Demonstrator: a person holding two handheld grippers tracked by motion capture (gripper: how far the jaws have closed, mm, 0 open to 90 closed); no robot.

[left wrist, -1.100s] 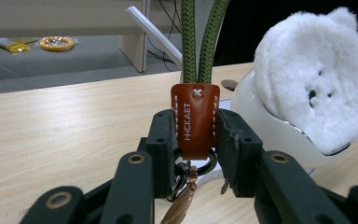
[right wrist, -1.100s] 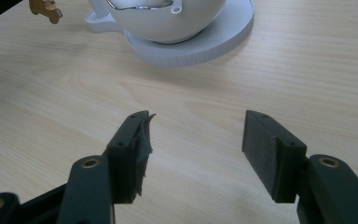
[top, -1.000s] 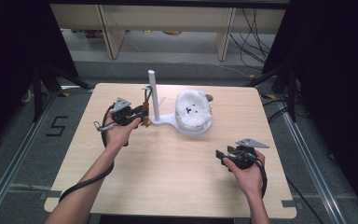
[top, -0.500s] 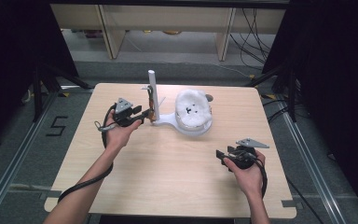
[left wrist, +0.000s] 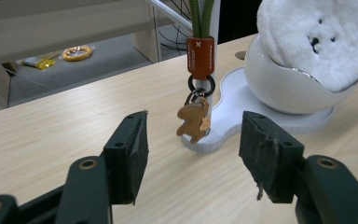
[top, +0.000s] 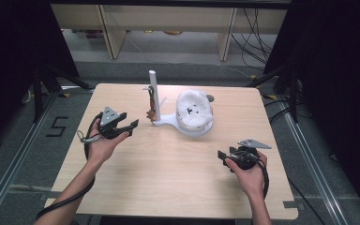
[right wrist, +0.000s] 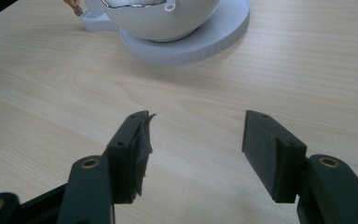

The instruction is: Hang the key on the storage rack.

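Your left tongs (top: 130,126) have just opened and pulled back from the bear keychain (left wrist: 194,122), which now hangs free on the white stand (top: 153,89) just ahead of them: hanging looks done. Your right tongs (top: 222,156) rest open, empty, on the tabletop (top: 168,178).

Lab: wooden table (top: 168,187) in dark curtains (top: 14,47), floor cables (top: 258,28).
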